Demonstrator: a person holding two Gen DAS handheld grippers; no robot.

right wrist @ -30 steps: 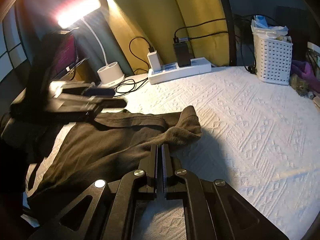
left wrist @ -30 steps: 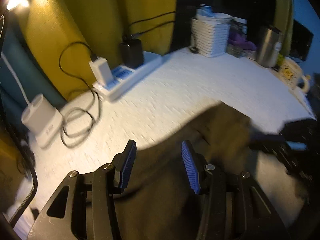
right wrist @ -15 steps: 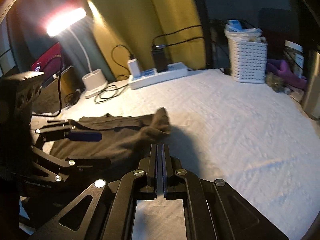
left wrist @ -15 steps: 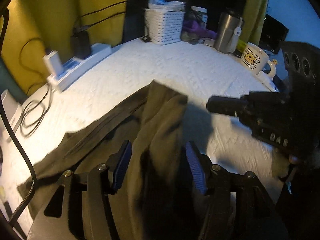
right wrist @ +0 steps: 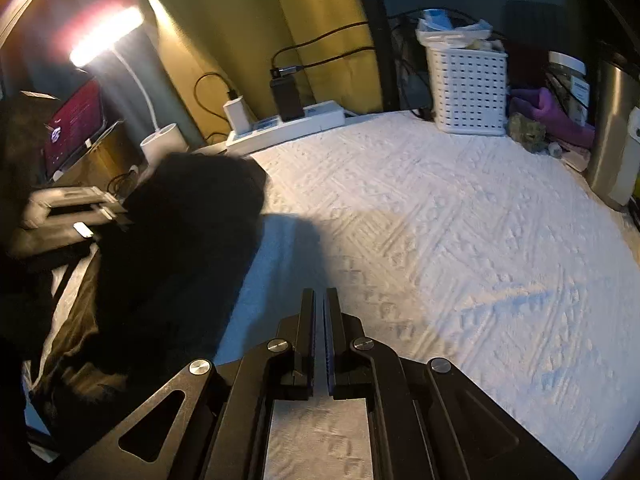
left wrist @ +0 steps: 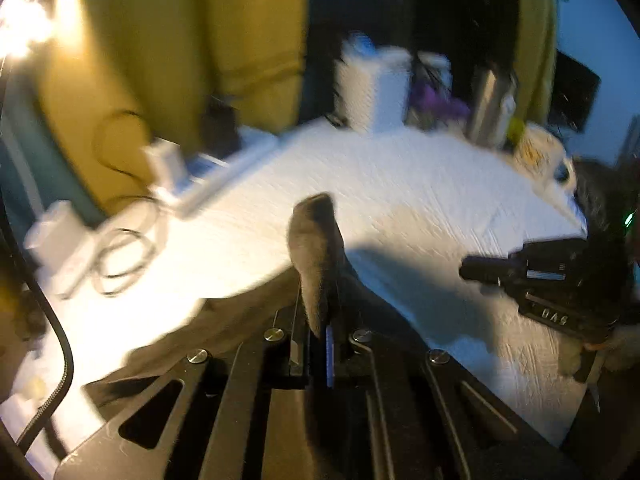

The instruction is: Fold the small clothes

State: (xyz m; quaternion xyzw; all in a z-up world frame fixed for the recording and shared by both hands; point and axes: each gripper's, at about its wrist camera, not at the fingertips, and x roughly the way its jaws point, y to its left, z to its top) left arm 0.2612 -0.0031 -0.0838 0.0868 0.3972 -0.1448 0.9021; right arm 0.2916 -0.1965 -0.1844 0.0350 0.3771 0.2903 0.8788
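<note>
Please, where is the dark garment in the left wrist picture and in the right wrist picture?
Left wrist view: the dark garment rises at the centre, pinched in the left hand-held gripper.
Right wrist view: it is the dark, lifted mass at the left, apart from the right hand-held gripper, which holds nothing.
Shared landmark: the white basket at the far edge.

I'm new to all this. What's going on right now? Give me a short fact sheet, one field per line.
Surface: white textured cloth
Garment: dark garment, one end lifted, the rest trailing on the cloth
Left gripper: jaws shut on the garment
Right gripper: jaws shut, holding nothing, apart from the garment
Background: white basket, power strip, lit lamp
</note>
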